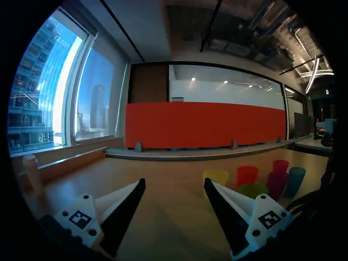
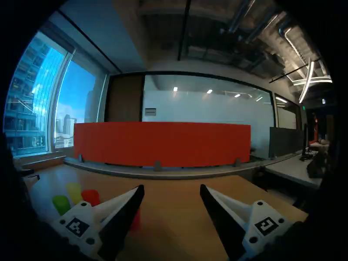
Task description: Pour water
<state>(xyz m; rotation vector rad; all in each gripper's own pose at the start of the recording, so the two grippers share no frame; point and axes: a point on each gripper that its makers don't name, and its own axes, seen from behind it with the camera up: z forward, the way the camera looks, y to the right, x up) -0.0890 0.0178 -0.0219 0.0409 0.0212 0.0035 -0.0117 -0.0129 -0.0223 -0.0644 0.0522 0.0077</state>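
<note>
Left gripper (image 1: 174, 180) gapes wide and empty over the wooden table (image 1: 174, 226). The left gripper view finds a yellow cup (image 1: 215, 175), red cup (image 1: 247, 173), green cup (image 1: 253, 190) and teal cup (image 1: 296, 180) clustered at its right, and a pale bottle (image 1: 32, 173) far left. Right gripper (image 2: 171, 187), equally wide and empty, has the green cup (image 2: 61, 203), yellow cup (image 2: 74, 190) and red cup (image 2: 90, 196) at its left

Wooden table (image 1: 174, 204), cluster of coloured cups (image 1: 247, 175), tall pale container (image 1: 33, 174) well apart
</note>
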